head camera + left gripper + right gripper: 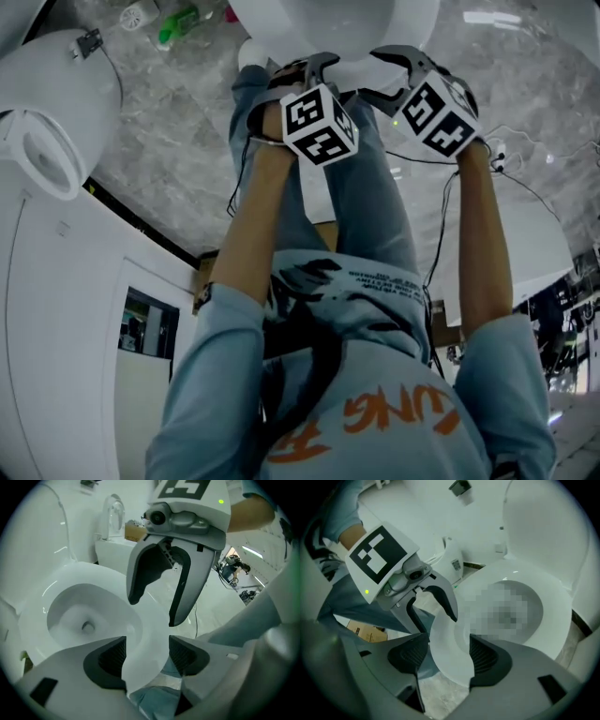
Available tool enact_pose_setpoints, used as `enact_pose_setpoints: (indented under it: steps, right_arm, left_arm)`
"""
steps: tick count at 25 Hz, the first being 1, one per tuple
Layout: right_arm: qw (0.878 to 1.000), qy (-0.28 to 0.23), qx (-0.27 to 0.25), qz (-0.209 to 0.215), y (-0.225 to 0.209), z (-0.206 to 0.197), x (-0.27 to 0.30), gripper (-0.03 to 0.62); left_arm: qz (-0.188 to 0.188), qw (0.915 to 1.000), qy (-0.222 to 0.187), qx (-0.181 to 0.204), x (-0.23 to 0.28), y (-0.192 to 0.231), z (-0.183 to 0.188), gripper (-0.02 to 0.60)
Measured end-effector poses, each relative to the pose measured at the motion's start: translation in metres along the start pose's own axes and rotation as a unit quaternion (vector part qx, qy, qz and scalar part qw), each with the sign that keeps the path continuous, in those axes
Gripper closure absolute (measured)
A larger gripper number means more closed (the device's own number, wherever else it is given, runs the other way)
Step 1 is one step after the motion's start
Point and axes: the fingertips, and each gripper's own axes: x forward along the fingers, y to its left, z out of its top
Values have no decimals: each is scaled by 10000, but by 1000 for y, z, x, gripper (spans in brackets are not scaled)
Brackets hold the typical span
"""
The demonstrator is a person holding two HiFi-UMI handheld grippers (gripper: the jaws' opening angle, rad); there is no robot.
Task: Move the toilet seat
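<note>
You have both grippers on the front edge of the toilet seat point(347, 37), which lies at the top of the head view, just beyond your knees. Your left gripper point(309, 67) and right gripper point(389, 70) sit side by side there, their marker cubes facing up toward you. In the left gripper view, the left gripper point(146, 653) has the white rim of the toilet seat point(145, 637) filling the gap between its two dark pads, so its jaws are clamped on the seat. Ahead of it, the right gripper point(157, 604) straddles the same rim a little farther along. In the right gripper view, the right gripper point(449, 656) likewise has the seat's edge point(450, 658) pressed between its pads, and the left gripper point(433, 606) bites the rim just beside it. The seat rings the bowl point(79, 616), and the lid point(42, 531) stands upright behind it. Whether the seat's front edge rests on the bowl or is raised off it cannot be told. Grey marbled floor point(169, 141) spreads around the toilet, a green bottle point(178, 23) lies on it at the upper left, and a cardboard box point(365, 632) shows behind your leg in the right gripper view.
</note>
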Motion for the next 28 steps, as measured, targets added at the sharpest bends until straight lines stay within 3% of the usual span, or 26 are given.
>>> enact_pose_setpoints:
  steps: [3,7,10,19,28]
  right_arm:
    - [9951,562,-768,249,6,-15,15,298]
    - [9735,1248,-1752,772,17,-42,40,281]
    - [9584,1548,-2242,853,16,-55,54,270]
    - [9370,2113,-2598,991,5,-71,75,248]
    - [9208,2591,-2682,1145,6,-78,78,249]
  left_arm:
    - [-120,9991,226,338,13,-8,-7,294]
    - [-177,9969,449,629,27,-12,-10,281]
    - [-223,9963,535,642,36,-11,-12,272]
    - [-585,9906,775,959,50,-14,-24,255]
    - [-505,9897,899,997,57,-15,-24,253]
